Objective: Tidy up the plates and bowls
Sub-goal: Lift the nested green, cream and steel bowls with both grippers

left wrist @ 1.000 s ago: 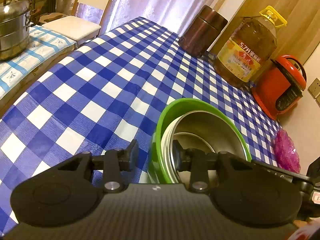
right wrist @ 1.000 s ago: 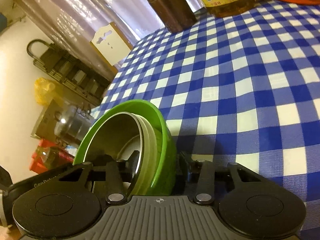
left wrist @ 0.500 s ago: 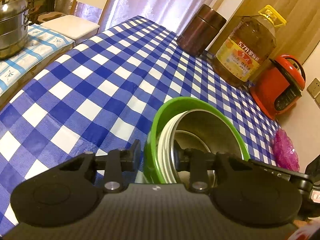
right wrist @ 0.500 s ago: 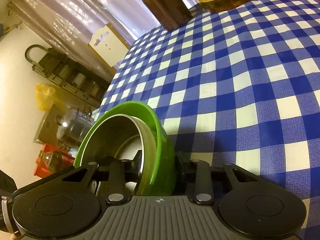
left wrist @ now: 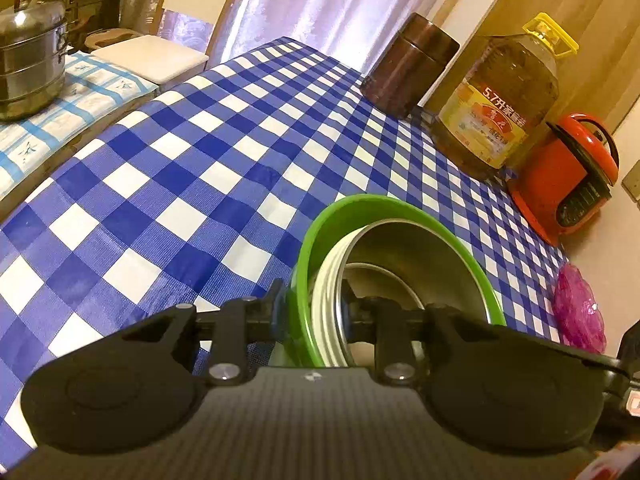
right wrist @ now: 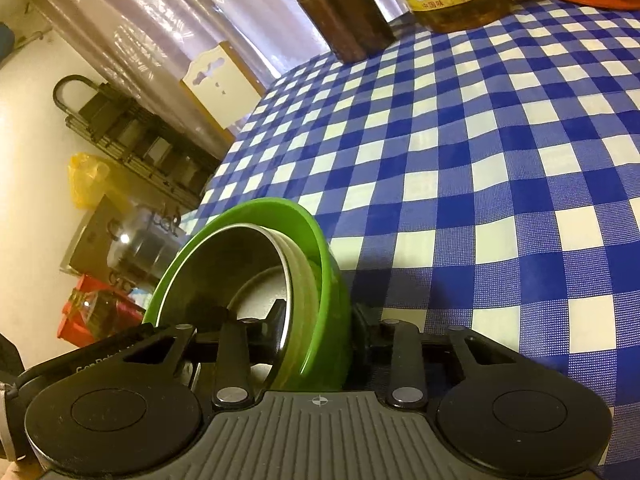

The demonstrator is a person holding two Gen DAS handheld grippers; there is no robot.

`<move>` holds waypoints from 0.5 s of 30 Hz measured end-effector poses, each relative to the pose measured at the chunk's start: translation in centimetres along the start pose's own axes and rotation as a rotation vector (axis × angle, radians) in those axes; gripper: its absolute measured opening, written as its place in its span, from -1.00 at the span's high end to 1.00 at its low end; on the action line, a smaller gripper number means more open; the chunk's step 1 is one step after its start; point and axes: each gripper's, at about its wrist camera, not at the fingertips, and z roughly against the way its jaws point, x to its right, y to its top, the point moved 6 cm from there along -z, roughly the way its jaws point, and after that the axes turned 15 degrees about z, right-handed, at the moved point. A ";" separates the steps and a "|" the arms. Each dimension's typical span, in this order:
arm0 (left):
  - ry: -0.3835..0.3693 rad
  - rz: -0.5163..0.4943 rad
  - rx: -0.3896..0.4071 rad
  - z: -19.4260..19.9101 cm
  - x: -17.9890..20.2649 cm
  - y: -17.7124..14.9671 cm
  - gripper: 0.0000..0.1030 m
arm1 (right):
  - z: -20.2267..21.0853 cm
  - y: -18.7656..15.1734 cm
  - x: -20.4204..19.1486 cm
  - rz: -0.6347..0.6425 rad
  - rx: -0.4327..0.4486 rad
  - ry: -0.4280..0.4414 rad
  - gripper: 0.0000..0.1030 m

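Observation:
A green bowl (left wrist: 384, 204) holds a smaller steel bowl (left wrist: 420, 256) with a pale ribbed outer wall; both sit over the blue checked tablecloth (left wrist: 200, 140). My left gripper (left wrist: 316, 300) straddles the near left wall of the pair, one finger outside the green bowl and one inside the steel bowl. Its jaws are closing and the pads touch that wall. In the right wrist view the green bowl (right wrist: 276, 208) and steel bowl (right wrist: 224, 264) lean left. My right gripper (right wrist: 320, 316) clamps their right wall the same way.
Along the table's far right side stand a brown canister (left wrist: 408, 64), a large oil bottle (left wrist: 500, 100) and a red cooker (left wrist: 568, 176). A pink crinkled thing (left wrist: 580, 316) lies near the right edge. A steel steamer pot (left wrist: 28, 56) sits on a side table at the left.
The left gripper's fingers have drawn together onto the bowls' wall. The right gripper's fingers narrowed a little. The bowls have hardly shifted.

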 end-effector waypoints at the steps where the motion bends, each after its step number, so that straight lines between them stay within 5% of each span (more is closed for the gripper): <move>1: 0.001 0.003 0.003 0.0 0.0 0.0 0.55 | 0.0 0.0 0.0 -0.001 -0.001 0.000 0.33; 15: 0.006 0.004 0.010 1.2 0.9 -0.5 0.55 | 1.6 0.3 0.8 -0.057 0.018 0.001 0.37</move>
